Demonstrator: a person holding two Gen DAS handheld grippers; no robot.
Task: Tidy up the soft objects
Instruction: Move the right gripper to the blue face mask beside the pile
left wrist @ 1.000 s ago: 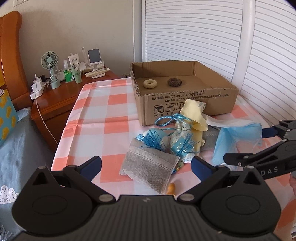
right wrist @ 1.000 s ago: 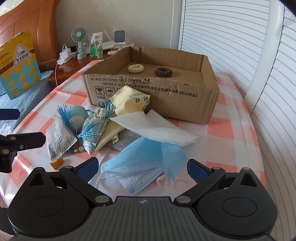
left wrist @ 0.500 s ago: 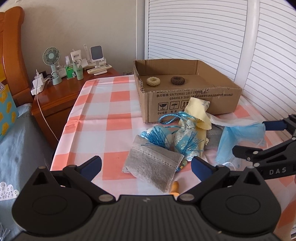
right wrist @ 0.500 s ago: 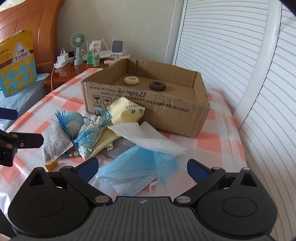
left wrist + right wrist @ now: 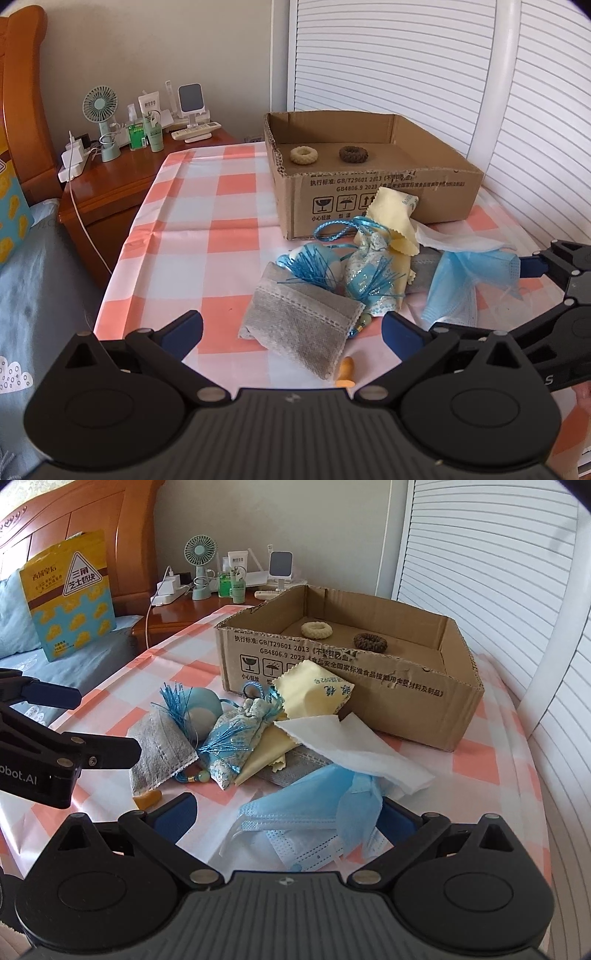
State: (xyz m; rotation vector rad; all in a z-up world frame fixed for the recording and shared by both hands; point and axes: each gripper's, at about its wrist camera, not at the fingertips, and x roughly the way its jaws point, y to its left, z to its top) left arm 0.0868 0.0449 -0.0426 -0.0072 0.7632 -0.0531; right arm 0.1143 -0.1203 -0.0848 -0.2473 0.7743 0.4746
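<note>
Over the last second the right gripper (image 5: 286,814) has come down toward the heap, so the blue face masks (image 5: 314,812) now lie right between its spread, empty fingers (image 5: 177,812), where a moment ago they lay a little ahead of them. The left gripper (image 5: 291,326) has hardly shifted; its fingers (image 5: 184,325) are also wide apart and hold nothing, with the grey pouch (image 5: 303,328) just ahead of them on the checked counter (image 5: 229,236). The cardboard box (image 5: 406,698), beyond both grippers, holds only the cream scrunchie (image 5: 317,630) and the brown scrunchie (image 5: 370,641). By my reading, the masks are the next pick: closing on them looks imminent, and most of the heap remains unsorted.
</note>
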